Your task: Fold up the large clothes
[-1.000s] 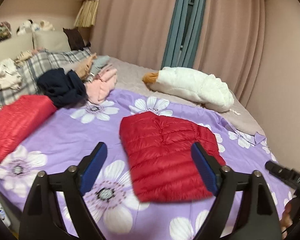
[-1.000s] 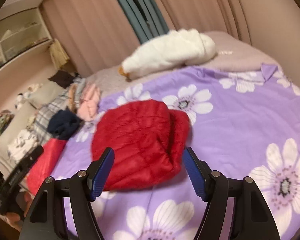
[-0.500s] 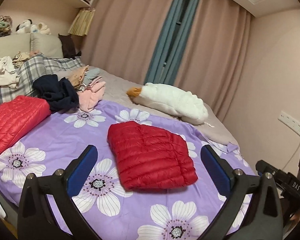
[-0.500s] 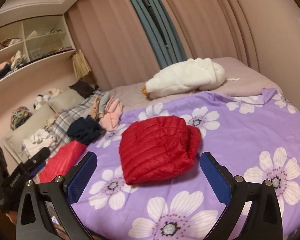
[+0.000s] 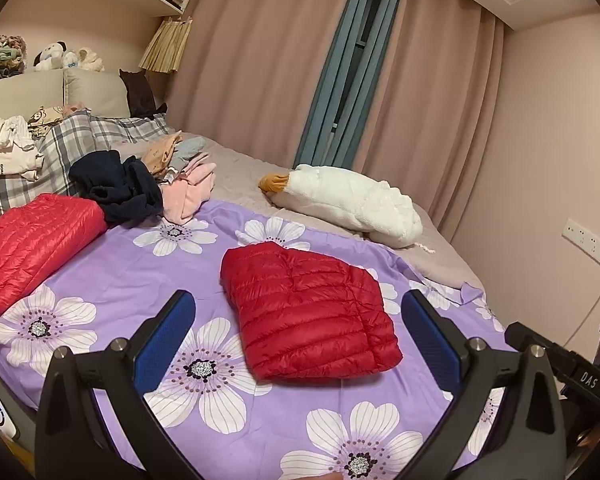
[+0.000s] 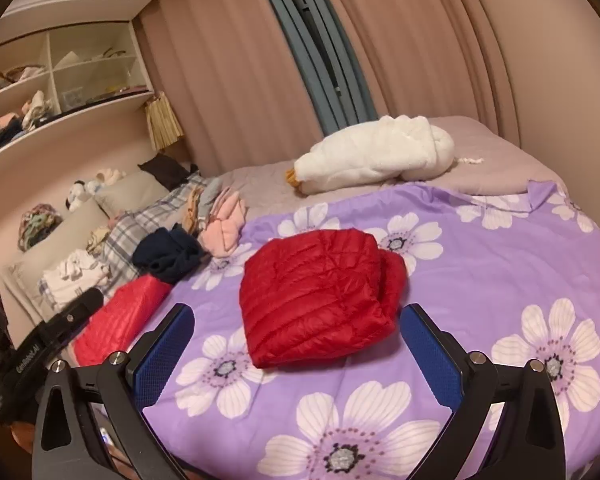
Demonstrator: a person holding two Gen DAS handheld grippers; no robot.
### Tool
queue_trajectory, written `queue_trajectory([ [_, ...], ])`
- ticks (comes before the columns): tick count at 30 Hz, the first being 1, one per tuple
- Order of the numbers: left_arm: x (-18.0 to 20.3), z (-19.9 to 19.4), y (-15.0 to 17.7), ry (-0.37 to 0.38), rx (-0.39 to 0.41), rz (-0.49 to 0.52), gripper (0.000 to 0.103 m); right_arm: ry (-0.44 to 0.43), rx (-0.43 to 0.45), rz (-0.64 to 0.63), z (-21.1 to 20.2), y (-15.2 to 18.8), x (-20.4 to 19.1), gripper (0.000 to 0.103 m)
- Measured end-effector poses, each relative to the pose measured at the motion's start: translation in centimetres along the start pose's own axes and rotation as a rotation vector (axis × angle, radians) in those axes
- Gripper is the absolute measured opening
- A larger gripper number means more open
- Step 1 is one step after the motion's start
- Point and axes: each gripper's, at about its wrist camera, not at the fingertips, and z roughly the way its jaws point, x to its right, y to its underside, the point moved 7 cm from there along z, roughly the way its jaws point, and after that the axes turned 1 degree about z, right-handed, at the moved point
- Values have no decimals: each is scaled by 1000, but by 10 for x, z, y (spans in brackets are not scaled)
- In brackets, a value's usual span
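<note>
A red puffer jacket (image 5: 308, 312) lies folded into a compact bundle on the purple flowered sheet (image 5: 148, 272); it also shows in the right wrist view (image 6: 320, 300). My left gripper (image 5: 298, 344) is open and empty, held back above the near edge of the bed, apart from the jacket. My right gripper (image 6: 296, 348) is open and empty too, likewise back from the jacket. A second red puffer jacket (image 5: 32, 240) lies folded at the left of the bed, also seen in the right wrist view (image 6: 116, 320).
A dark navy garment (image 5: 116, 188) and pink clothes (image 5: 188, 192) are piled behind the sheet. A white plush goose (image 5: 348, 204) lies at the far side. Plaid bedding and pillows (image 5: 60, 144) sit at the head. Shelves (image 6: 60, 88) line the wall.
Both grippers have drawn back and up from the folded jacket and their jaws have widened. The jacket stays put on the sheet.
</note>
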Motion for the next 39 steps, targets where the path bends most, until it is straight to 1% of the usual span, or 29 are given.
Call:
queue_trajectory([
  [3, -1, 1, 0, -3, -3, -6, 103, 29, 4, -5, 0, 0, 2, 102],
  [7, 0, 6, 0, -32, -8, -11, 103, 75, 11, -6, 2, -1, 6, 102],
  [9, 2, 8, 1, -39, -8, -1, 103, 80, 9, -7, 2, -1, 6, 102],
  [14, 13, 14, 6, -19, -32, 32, 103, 92, 12, 0, 2, -4, 10, 102],
  [17, 17, 15, 8, -5, -39, 31, 103, 107, 17, 11, 1, -5, 14, 102],
  [23, 20, 18, 7, -4, -36, 18, 103, 110, 23, 16, -2, -7, 17, 102],
  [28, 24, 20, 5, 19, -34, 2, 103, 126, 27, 14, -3, -9, 20, 102],
  [39, 35, 25, 10, 28, -49, 36, 103, 150, 40, 19, -4, -10, 24, 102],
])
